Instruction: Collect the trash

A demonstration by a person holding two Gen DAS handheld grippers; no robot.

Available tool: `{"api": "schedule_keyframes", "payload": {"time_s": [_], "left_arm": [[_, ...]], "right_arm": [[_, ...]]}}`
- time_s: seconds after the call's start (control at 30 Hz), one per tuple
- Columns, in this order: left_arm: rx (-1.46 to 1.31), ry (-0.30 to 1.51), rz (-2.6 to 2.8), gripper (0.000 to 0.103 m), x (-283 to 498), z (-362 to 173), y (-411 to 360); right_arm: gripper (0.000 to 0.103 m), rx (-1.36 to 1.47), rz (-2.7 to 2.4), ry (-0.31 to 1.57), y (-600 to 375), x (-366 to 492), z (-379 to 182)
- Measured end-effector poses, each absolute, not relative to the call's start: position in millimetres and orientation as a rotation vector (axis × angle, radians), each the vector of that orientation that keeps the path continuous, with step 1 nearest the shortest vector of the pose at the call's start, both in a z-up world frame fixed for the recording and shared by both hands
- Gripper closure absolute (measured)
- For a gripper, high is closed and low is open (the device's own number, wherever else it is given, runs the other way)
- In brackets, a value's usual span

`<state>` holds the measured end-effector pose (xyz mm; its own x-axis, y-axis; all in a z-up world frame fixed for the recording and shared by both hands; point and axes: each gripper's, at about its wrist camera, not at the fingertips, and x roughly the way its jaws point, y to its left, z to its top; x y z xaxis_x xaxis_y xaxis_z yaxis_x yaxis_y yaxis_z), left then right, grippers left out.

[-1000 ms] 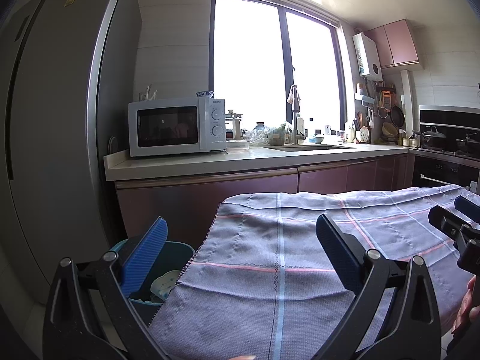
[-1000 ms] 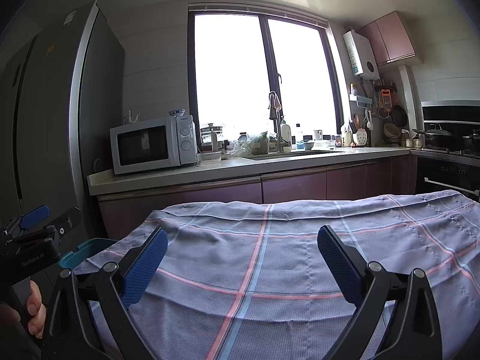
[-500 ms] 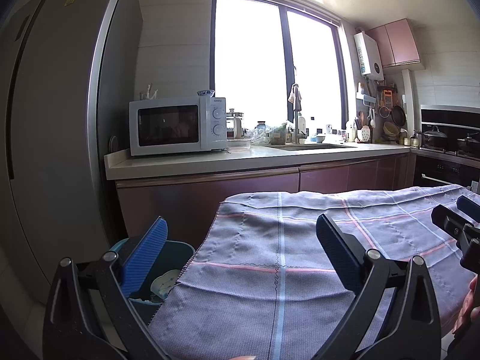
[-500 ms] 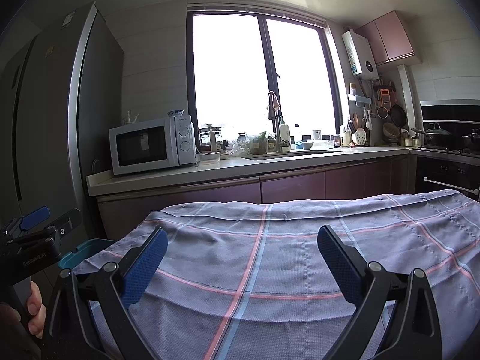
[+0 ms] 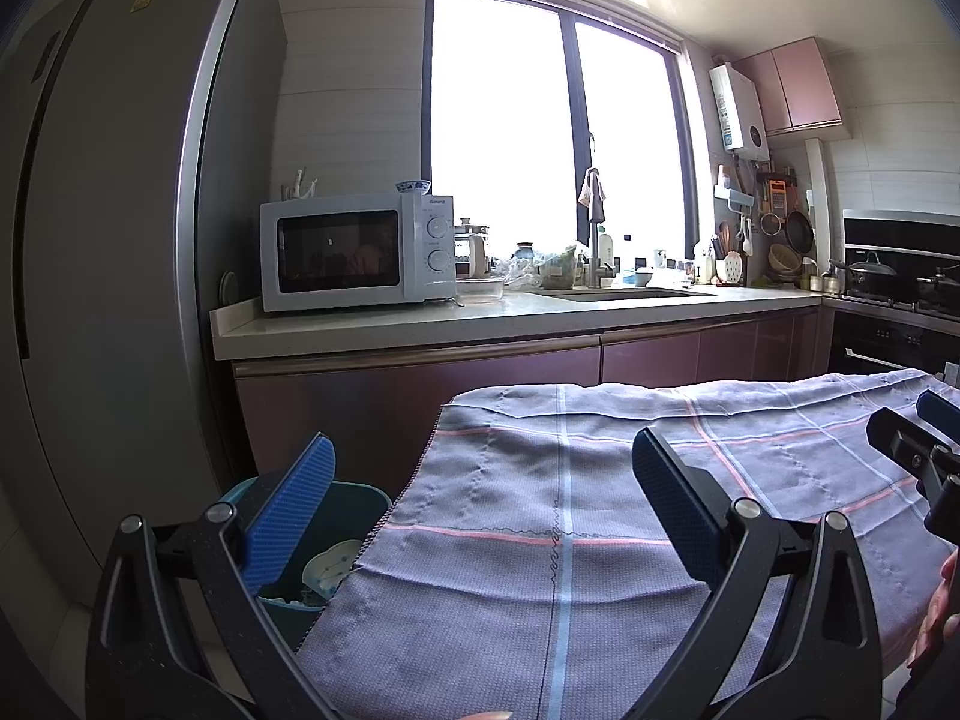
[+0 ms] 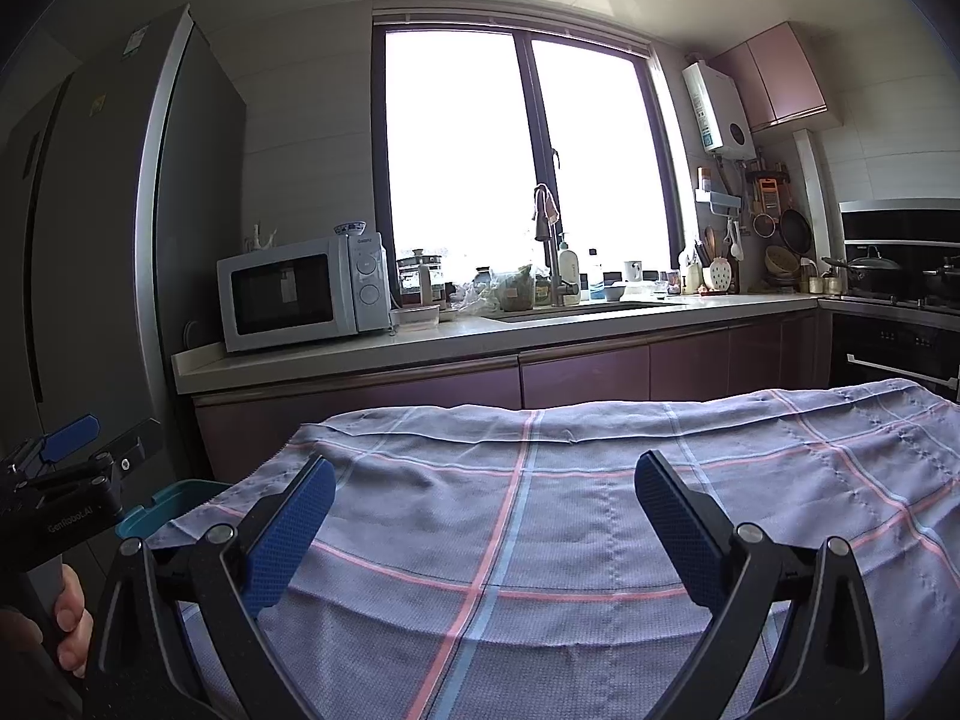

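A teal trash bin [image 5: 354, 504] stands on the floor at the table's left end, with pale crumpled trash [image 5: 327, 570] inside; its rim [image 6: 174, 495] also shows in the right wrist view. My left gripper [image 5: 480, 498] hovers open over the table's left edge, its left pad above the bin, nothing between the fingers. Over the middle of the grey checked tablecloth [image 6: 570, 480] my right gripper [image 6: 483, 516] stands open and empty. No loose trash shows on the cloth. Each gripper appears at the edge of the other's view, held by a hand [image 6: 66, 618].
A tall grey fridge [image 5: 108, 276] rises at the left. Behind the table runs a counter [image 5: 480, 318] with a white microwave [image 5: 354, 252], a sink with tap, bottles and jars. A stove with pots [image 5: 888, 276] is at the right.
Both views have barely shifted; the grippers stay open and almost still over the cloth.
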<state>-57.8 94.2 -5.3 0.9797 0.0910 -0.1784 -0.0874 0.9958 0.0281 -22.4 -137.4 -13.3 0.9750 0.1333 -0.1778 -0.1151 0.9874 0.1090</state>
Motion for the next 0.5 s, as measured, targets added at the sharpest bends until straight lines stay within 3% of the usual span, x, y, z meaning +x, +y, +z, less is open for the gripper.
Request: {"api": "schedule_keyframes", "payload": {"time_s": [0.5], "left_arm": [[0.021, 0.182, 0.089, 0.006, -57.7, -5.3, 93.9]], "right_arm": [[0.006, 0.102, 0.119, 0.184, -136.3, -23.2, -12.9]]}}
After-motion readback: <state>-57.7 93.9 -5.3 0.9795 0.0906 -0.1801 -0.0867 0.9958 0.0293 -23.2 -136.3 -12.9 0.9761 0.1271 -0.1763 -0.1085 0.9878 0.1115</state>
